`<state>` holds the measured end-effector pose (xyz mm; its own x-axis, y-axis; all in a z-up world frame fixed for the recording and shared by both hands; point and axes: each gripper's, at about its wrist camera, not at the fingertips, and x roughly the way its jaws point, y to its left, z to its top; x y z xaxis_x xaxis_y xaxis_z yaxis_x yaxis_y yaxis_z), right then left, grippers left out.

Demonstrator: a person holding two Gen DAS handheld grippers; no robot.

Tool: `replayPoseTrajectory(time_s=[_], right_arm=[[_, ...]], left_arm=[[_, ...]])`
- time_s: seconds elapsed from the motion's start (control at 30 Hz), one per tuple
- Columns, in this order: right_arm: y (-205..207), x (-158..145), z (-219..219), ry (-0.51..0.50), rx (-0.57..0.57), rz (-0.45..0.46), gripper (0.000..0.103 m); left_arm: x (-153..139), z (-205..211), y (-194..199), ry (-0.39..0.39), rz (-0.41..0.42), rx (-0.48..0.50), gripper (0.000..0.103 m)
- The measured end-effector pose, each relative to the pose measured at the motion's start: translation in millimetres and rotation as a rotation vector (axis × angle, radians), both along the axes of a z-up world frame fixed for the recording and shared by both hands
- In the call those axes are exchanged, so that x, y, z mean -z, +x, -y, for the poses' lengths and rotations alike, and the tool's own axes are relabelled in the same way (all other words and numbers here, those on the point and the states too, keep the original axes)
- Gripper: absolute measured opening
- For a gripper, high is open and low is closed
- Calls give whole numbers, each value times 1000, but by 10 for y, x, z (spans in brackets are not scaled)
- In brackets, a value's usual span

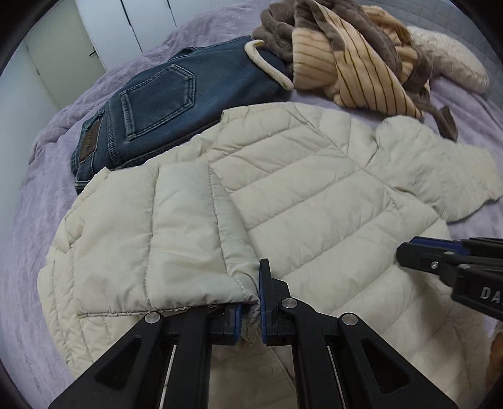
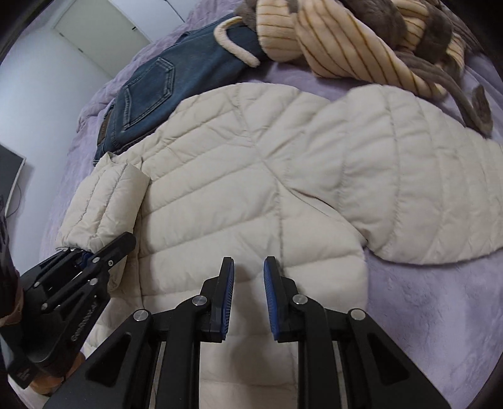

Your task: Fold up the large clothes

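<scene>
A cream quilted puffer jacket (image 1: 314, 195) lies spread on the purple bedspread, back up; it also shows in the right wrist view (image 2: 251, 188). My left gripper (image 1: 251, 305) is shut on the cuff of the jacket's left sleeve (image 1: 176, 239), which is folded over the jacket's body. In the right wrist view that gripper (image 2: 85, 254) holds the sleeve (image 2: 103, 201) at the left. My right gripper (image 2: 249, 283) is open and empty just above the jacket's lower part. The other sleeve (image 2: 408, 188) lies spread out to the right.
Folded blue jeans (image 1: 163, 107) lie behind the jacket on the bedspread (image 2: 440, 314). A striped tan and brown fleece garment (image 1: 349, 50) is heaped at the back right. White wardrobe doors (image 1: 103, 28) stand beyond the bed.
</scene>
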<state>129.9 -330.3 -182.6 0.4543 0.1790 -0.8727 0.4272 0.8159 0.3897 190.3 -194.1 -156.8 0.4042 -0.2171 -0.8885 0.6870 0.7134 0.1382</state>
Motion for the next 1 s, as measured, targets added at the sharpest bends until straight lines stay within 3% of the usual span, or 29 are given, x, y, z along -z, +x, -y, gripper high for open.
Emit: replayPoseTrajectory(time_s=[0.03,0.07,0.13,0.2,0.27,0.4,0.53,0.6,0.63,0.67,0.77,0.9,0.97,1.0], right_arm=[[-23,21,42,14,8,2,23],[-140,44,111,26,12,9,23],[-291,30,167,41,11,21,26],[-299,22,185,52,11,29,29],[-292,4,205,64,12,35,36],[-351,-63,242,79,21,43,62],[-357,-179,179,58,12,52,66],[-352,-247,92,70,-16,73,68],[-329,-265,37,87,-34,85,77],[-306,-266,-17,111,-51,94,80],[-155,-151,-127,207,-63,93,80],[65,80,-91,402,41,114,79],[211,177,-95,448,89,113,66],[275,207,-116,455,102,101,39]], left_arm=[[19,37,-23,19,12,5,21],[20,60,-38,25,17,9,54],[-39,79,-90,7,55,7,96],[-125,118,-147,6,109,30,97],[-150,172,-174,16,92,63,97],[-404,-23,-225,-66,126,34,97],[-641,-581,-199,-130,163,-77,97],[-649,-935,-161,-111,183,-163,97],[-625,-1123,-141,-93,184,-213,97],[-575,-1303,-104,-72,176,-261,97],[-425,-1789,-48,-27,140,-395,97],[-217,-2199,-16,-4,88,-532,97],[-128,-2288,-24,-5,66,-567,97],[-90,-2300,-40,-5,59,-575,97]])
